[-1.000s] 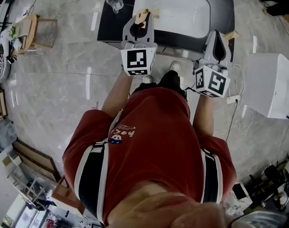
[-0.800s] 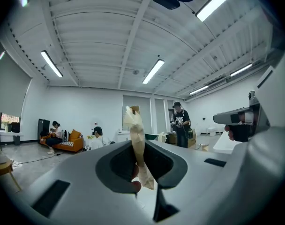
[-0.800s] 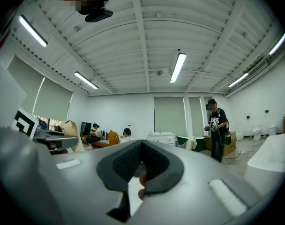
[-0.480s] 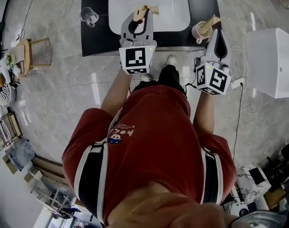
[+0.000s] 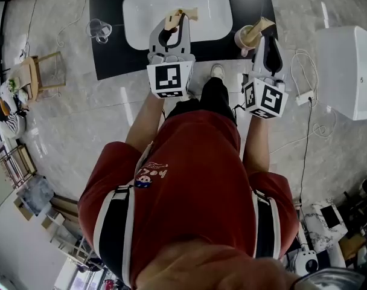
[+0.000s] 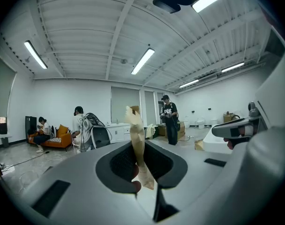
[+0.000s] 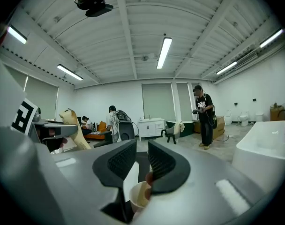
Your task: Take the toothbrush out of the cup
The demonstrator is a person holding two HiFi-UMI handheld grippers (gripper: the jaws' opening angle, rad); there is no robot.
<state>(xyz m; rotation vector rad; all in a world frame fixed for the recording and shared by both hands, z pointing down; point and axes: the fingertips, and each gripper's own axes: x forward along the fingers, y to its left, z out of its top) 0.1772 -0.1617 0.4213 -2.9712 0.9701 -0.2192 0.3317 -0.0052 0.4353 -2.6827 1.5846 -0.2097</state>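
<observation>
A tan toothbrush [image 5: 182, 14] juts over the white sink, and my left gripper [image 5: 173, 30] is shut on its handle. In the left gripper view the toothbrush [image 6: 137, 135] stands upright, pinched between the jaws of my left gripper [image 6: 141, 172]. A pale cup [image 5: 244, 39] stands on the black counter right of the sink, with a tan piece sticking out of it. My right gripper [image 5: 266, 40] is right beside it. In the right gripper view its jaws [image 7: 141, 165] are opening, with the cup [image 7: 138, 197] just below the gap and not pressed.
The white sink basin [image 5: 171, 5] is set in a black counter [image 5: 111, 53]. A clear glass mug [image 5: 98, 29] stands at the counter's left end. A white box [image 5: 349, 71] and cables lie on the floor to the right, a wooden stool [image 5: 35, 71] to the left. People stand far off.
Both grippers have moved along the counter's front edge and sunk a little. The left keeps the toothbrush. The right gripper now sits at the cup.
</observation>
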